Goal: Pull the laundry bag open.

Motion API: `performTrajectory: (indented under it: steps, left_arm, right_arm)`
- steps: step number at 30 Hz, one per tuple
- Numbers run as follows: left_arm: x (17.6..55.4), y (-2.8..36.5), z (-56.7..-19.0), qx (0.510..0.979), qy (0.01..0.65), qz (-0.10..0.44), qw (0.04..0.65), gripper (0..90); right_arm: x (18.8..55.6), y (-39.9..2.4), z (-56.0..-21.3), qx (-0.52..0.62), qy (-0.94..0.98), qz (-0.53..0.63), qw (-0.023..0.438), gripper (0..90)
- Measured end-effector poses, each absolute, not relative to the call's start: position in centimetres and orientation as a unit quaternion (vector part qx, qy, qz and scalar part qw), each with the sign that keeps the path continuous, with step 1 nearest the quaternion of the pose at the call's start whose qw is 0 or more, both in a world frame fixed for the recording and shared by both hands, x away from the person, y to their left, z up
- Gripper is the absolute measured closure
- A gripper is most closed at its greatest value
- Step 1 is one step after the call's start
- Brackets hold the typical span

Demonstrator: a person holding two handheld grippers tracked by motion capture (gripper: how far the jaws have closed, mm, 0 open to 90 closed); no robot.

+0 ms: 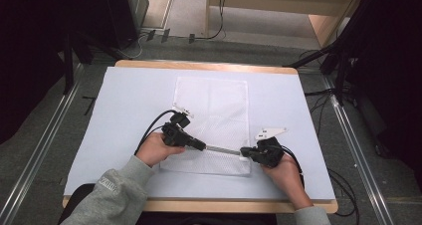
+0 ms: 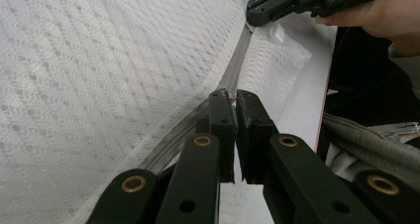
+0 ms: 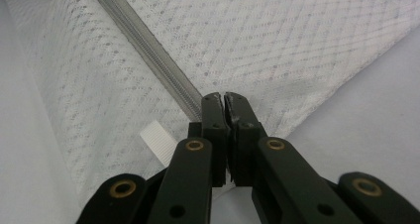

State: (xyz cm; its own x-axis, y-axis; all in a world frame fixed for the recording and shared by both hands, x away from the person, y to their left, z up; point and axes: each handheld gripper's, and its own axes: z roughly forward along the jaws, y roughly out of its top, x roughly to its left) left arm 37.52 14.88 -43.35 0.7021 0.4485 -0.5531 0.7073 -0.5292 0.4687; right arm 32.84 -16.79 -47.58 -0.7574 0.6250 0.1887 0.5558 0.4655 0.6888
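Left gripper (image 2: 230, 97) is pinching the zipper pull, right gripper (image 3: 223, 99) is clamping the mesh bag's (image 1: 214, 105) zipper end; mesh may be snagging if the pull tilts

Evenly lit from overhead; table (image 1: 124, 115) bright, frame corners dark. Soft shadows, no glare. Slightly soft overall, blurred at lower edges of gripper views.

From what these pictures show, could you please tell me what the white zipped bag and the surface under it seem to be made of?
The white mesh laundry-style bag looks like a thin synthetic net fabric: small holes and a diamond weave show in the gripper views, matt and slightly see-through. Its grey zipper has fine teeth, probably plastic or nylon, though metal cannot be ruled out. The pale blue-white table covering looks smooth and matt, over a light wooden table edge.
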Motion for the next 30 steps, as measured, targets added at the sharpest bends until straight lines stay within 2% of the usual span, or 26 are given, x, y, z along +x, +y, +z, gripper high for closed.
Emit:
performTrajectory:
  steps: [15,30]
  left_arm:
    - [37.7,16.2,-43.5,0.848,0.352,-0.190,0.348,87.8]
    - [36.7,20.9,-43.2,0.841,0.373,-0.174,0.352,87.7]
  right_arm:
    - [32.9,-16.8,-47.6,0.339,0.858,0.383,0.043,89.1]
    - [33.0,-16.8,-47.6,0.337,0.859,0.384,0.040,89.0]
